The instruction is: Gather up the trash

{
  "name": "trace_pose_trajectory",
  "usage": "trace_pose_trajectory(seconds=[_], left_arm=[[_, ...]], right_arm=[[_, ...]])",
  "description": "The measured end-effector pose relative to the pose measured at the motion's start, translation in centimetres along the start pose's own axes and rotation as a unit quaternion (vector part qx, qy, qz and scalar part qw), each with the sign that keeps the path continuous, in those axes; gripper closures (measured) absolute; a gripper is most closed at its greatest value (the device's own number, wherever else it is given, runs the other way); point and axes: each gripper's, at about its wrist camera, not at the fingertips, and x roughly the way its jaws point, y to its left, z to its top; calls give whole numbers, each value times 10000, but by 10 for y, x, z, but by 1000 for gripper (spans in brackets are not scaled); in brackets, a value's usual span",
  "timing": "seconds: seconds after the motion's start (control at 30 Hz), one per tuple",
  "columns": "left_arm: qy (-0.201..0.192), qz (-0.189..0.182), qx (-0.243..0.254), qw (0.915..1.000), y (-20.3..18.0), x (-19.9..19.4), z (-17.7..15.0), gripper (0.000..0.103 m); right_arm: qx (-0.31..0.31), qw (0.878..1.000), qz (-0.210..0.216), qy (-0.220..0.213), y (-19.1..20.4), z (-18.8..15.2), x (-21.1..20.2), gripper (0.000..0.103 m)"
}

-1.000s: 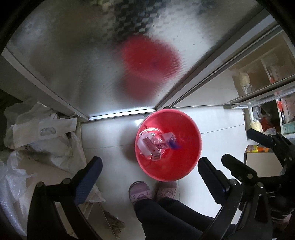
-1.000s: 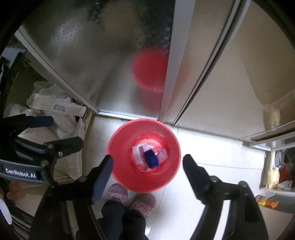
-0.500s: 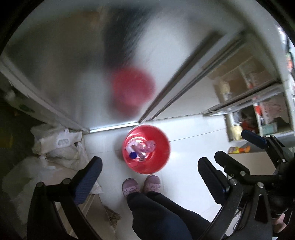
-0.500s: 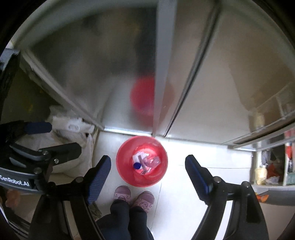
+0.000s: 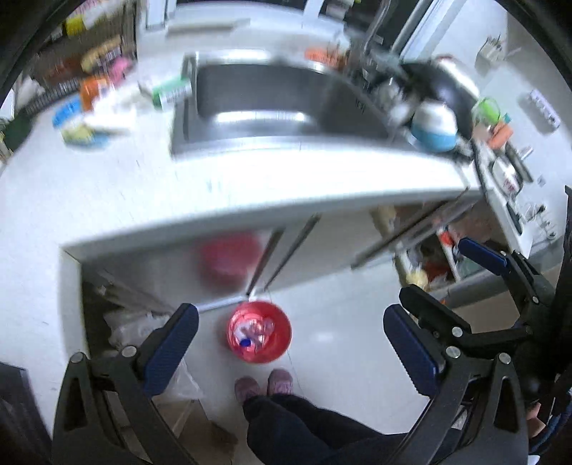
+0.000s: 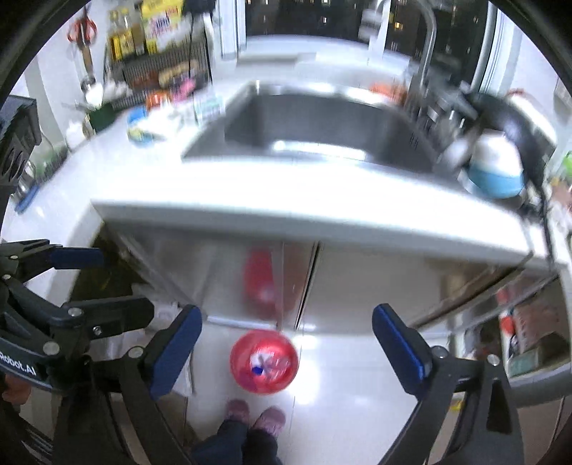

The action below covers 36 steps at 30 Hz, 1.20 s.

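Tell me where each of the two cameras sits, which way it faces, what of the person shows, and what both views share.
Left wrist: on the left gripper, open and empty, angled down over the counter edge and sink; the right gripper shows at right, slippers and dark trouser legs below.
Right wrist: on the right gripper, open and empty, facing likewise; the left gripper shows at left.
Shared: the red bucket of trash on the floor, sink, blue-and-white pot.

White counter [image 6: 271, 200] with steel sink [image 6: 321, 125], pale glossy floor [image 6: 339, 386], dark window [image 6: 314, 18].
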Motion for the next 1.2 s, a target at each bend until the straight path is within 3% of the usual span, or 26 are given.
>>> trace_pose_trajectory(seconds=[0.13, 0.33, 0.57, 0.77, 0.93, 1.2], left_arm=[[-567, 181, 27, 9982, -11, -48, 19, 0], [-1168, 691, -2, 9907, -11, -100, 30, 0], [-1318, 1364, -153, 9817, 18, -132, 42, 0], [-1186, 2024, -217, 9719, 56, -132, 52, 0], [-1097, 1766, -623, 9762, 102, -125, 68, 0], [-997, 1438, -1052, 9789, 174, -110, 108, 0]], right_arm=[[-96, 9985, 22, -541, 3, 25, -37, 0], [-305, 9930, 275, -1110, 8, 59, -66, 0], [-669, 9870, 593, -1338, 28, 87, -64, 0], [-743, 9844, 882, -1331, 46, 114, -44, 0], [-1024, 9824, 945, -1244, 74, 147, -20, 0], [-1139, 9853, 1052, -724, 116, 198, 34, 0]])
